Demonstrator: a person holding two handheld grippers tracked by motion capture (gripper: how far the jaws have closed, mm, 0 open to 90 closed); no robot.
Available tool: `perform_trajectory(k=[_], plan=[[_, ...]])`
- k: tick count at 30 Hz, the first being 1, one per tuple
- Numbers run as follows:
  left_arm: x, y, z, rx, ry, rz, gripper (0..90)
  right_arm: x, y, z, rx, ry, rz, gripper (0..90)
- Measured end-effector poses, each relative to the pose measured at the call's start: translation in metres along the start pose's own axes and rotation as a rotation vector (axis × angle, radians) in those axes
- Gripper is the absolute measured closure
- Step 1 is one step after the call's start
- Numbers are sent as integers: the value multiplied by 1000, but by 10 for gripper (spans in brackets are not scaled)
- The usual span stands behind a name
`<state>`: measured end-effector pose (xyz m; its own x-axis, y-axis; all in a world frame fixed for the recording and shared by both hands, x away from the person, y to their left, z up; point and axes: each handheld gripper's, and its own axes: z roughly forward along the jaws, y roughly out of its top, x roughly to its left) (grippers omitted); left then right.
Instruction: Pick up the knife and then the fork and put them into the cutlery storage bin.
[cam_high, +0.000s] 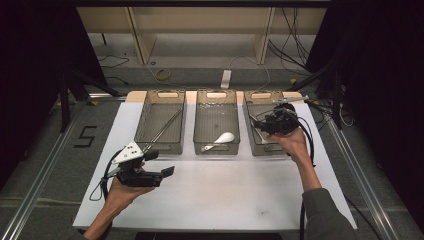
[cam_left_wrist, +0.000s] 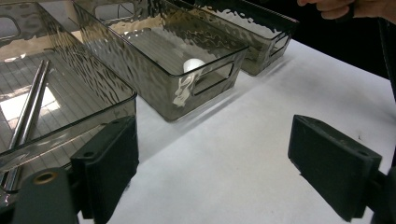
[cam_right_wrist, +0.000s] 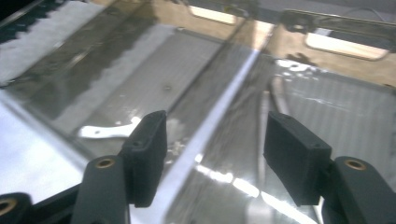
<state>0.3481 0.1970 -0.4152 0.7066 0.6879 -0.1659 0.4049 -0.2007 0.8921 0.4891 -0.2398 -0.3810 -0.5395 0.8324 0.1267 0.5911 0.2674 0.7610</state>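
Observation:
Three smoky clear bins stand in a row at the back of the white table (cam_high: 225, 195). A pair of metal rods (cam_high: 165, 127) (cam_left_wrist: 30, 107) lies in the left bin (cam_high: 160, 147) (cam_left_wrist: 70, 130). The middle bin (cam_high: 216, 150) (cam_left_wrist: 205, 86) holds a white spoon (cam_high: 222, 139) (cam_left_wrist: 192, 64) (cam_right_wrist: 109, 131). My left gripper (cam_high: 160, 163) (cam_left_wrist: 212, 140) is open over bare table, just in front of the left bin. My right gripper (cam_high: 257, 125) (cam_right_wrist: 215, 135) hangs open over the right bin (cam_high: 267, 149) (cam_right_wrist: 336, 121), with nothing between its jaws. A slim metal piece (cam_right_wrist: 275, 93) lies inside that bin.
Bare white tabletop stretches in front of the bins. Cables trail from both grippers. Behind the table stand a wooden shelf frame (cam_high: 145, 40) and loose cables on the floor. Metal rails (cam_high: 45, 170) run along both sides of the table.

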Motion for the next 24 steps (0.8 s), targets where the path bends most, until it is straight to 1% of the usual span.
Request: perform_trajectory(k=[3,5,8,11,13,18,21,24], plan=[[1,0,0,-2,-1,-6,157,13,-6,-3,-14,12,-22,356],[1,0,-1,-3,-4,-7,157,22,-11,-6,-32,10,-26,350],[2,-1,-2,-3,-6,-8,157,34,-17,-9,-62,25,-32,341],[2,-1,-2,-3,-7,-8,157,41,-22,-11,-86,57,-27,331],[2,-1,-2,-3,-8,-10,157,47,-26,-11,-92,69,-38,324],[3,-2,0,2,-7,-24,157,59,-36,-12,-110,81,-71,312],[3,-1,0,-6,-6,-36,157,63,-41,-14,-127,91,-83,303],[3,-1,-1,-10,-6,-38,157,67,-46,-17,-141,112,-85,293]])
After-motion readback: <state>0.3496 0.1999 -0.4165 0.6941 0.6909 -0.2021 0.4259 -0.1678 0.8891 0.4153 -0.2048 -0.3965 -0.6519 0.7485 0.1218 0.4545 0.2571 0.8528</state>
